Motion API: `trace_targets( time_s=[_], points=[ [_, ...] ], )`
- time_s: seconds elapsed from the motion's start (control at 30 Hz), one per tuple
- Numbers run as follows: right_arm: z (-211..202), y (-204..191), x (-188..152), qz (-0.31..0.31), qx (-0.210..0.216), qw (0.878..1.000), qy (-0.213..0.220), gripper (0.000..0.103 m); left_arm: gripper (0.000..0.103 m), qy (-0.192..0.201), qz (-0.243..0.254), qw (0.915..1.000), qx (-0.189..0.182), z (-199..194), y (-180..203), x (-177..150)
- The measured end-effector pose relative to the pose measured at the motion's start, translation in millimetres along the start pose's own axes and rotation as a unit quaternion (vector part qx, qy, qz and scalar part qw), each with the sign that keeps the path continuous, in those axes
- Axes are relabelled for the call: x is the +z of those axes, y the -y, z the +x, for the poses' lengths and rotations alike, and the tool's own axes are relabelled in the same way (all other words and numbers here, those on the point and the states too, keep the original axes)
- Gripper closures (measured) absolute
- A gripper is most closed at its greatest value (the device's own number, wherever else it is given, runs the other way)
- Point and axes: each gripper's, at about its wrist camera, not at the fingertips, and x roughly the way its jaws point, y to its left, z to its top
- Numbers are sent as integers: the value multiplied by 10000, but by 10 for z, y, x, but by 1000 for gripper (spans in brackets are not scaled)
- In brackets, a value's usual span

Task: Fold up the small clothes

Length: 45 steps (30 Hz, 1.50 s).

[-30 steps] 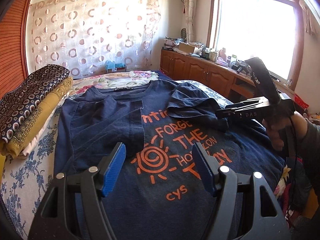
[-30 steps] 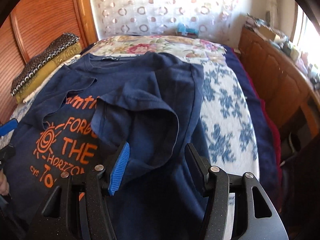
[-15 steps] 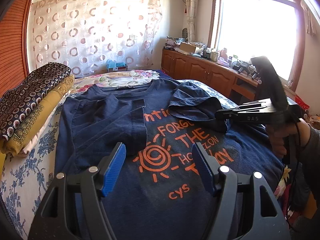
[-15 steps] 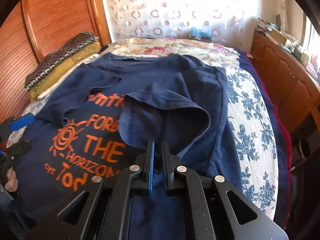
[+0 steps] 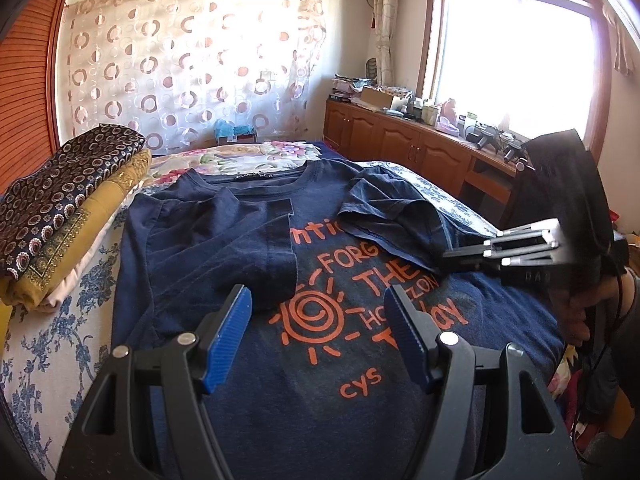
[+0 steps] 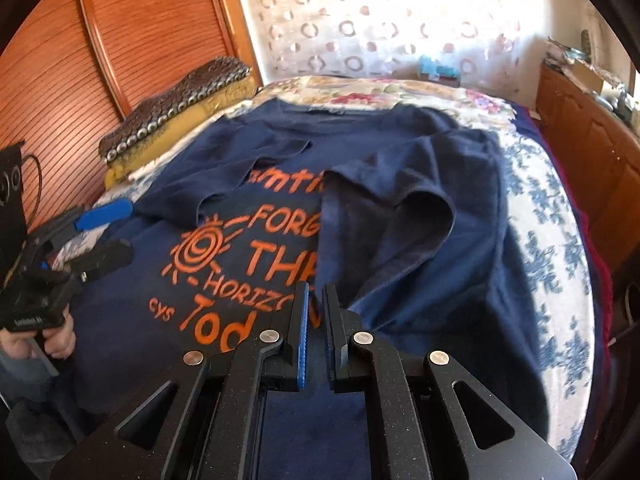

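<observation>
A navy T-shirt (image 5: 320, 360) with orange print lies flat on the bed, and it also shows in the right wrist view (image 6: 248, 264). Its left sleeve (image 5: 224, 248) is folded in over the chest. Its right sleeve (image 5: 392, 216) lies folded in and rumpled (image 6: 404, 208). My left gripper (image 5: 318, 312) is open and empty, hovering over the shirt's lower half. My right gripper (image 6: 314, 300) is shut on the edge of the right sleeve; it shows from the side in the left wrist view (image 5: 452, 258).
A stack of folded patterned cloths (image 5: 68, 204) lies on the bed's left side by the wooden wall panel (image 6: 80, 64). Wooden cabinets (image 5: 404, 148) with clutter line the right under the window. The floral bedspread (image 6: 548, 248) shows right of the shirt.
My right gripper closed on the folded right sleeve's edge and has drawn back a little with it. The left gripper stayed open and barely moved.
</observation>
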Motion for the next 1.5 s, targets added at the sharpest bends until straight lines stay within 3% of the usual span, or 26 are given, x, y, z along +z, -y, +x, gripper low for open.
trace_targets(
  time_s=[0.23,0.3,0.33,0.37,0.5,0.6,0.7,0.73,0.83,0.97,1.23,1.3,1.33,1.37,1.5],
  points=[
    [-98,-41,47,-114,-263,9995,153,98,34,-14,-17,10000,1,8,-14,-1],
    [-140,7,127,-128,-475,9984,270,80,34,-6,-15,10000,-5,2,-12,1],
    [-159,34,200,-176,-709,9967,359,56,34,-10,-18,10000,-9,6,-12,2],
    [-160,53,250,-228,-810,9956,421,45,34,-11,-18,10000,-5,10,-10,1],
    [42,165,542,-423,-1052,9931,307,45,34,-10,-16,10000,2,10,-13,4],
    [268,149,705,-640,-943,9934,132,45,34,-6,-44,10000,17,5,-38,2],
    [532,88,790,-814,-948,9921,-126,47,34,-6,-67,10000,25,0,-67,-7],
    [625,78,812,-885,-1013,9906,-233,53,34,-2,-67,10000,30,-5,-74,-11],
    [912,57,856,-1218,-1634,9769,-645,98,34,2,-73,10000,61,-19,-106,-25],
    [907,94,981,-1099,-1384,9824,-601,101,34,10,-115,9999,94,-44,-154,-43],
    [921,62,1446,-208,-495,9978,-381,101,34,9,-125,9998,129,-43,-180,-45],
    [921,109,1512,-54,-432,9983,-377,87,34,7,-141,9998,127,-50,-193,-49],
    [906,115,1525,-34,-486,9981,-384,57,34,5,-156,9998,129,-49,-203,-48],
    [880,142,1512,-12,-465,9982,-371,44,34,7,-174,9998,131,-51,-210,-44],
    [733,161,1421,-269,-473,9981,-288,44,34,32,-180,9997,135,-69,-216,-31]
  ],
)
